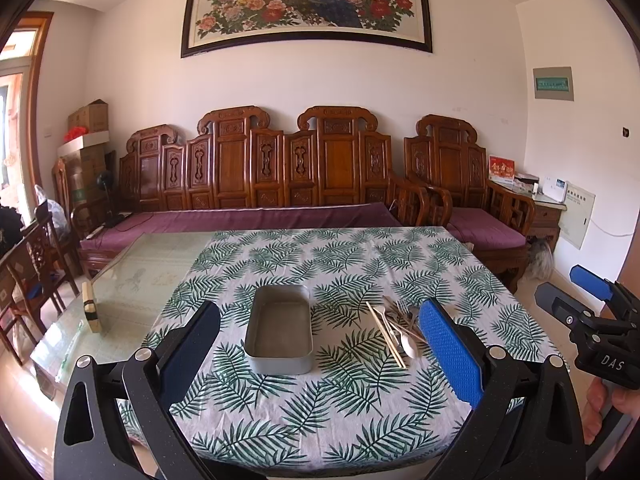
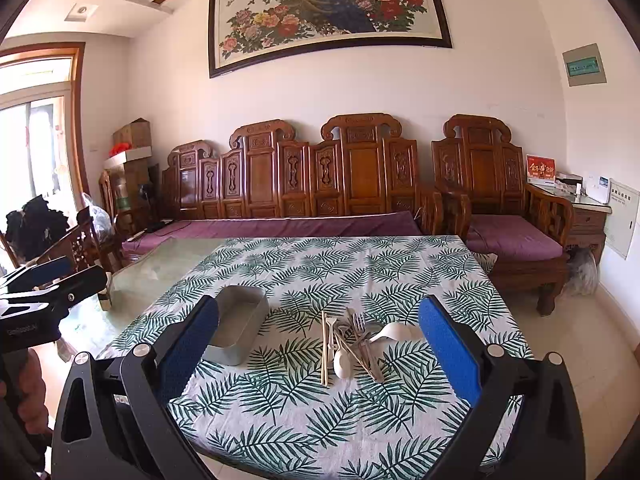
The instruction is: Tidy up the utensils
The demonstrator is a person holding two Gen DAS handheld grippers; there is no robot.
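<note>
One tin (image 1: 279, 330), two chopsticks (image 2: 324, 350).

Ahead I see a carved wooden sofa (image 1: 256, 168) with purple cushion, a matching armchair (image 2: 496, 200) to its right. Peacock painting (image 1: 308, 4) on the wall above. Cardboard boxes (image 1: 88, 132) stacked in left corner. Leaf-print tablecloth (image 2: 360, 272) covers part of a glass table (image 1: 136, 276).

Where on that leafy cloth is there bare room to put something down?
Free: the tablecloth behind the metal tin and utensil pile, and the strip between them. The bare glass top left of the cloth. Crowded: only the pile itself.
</note>
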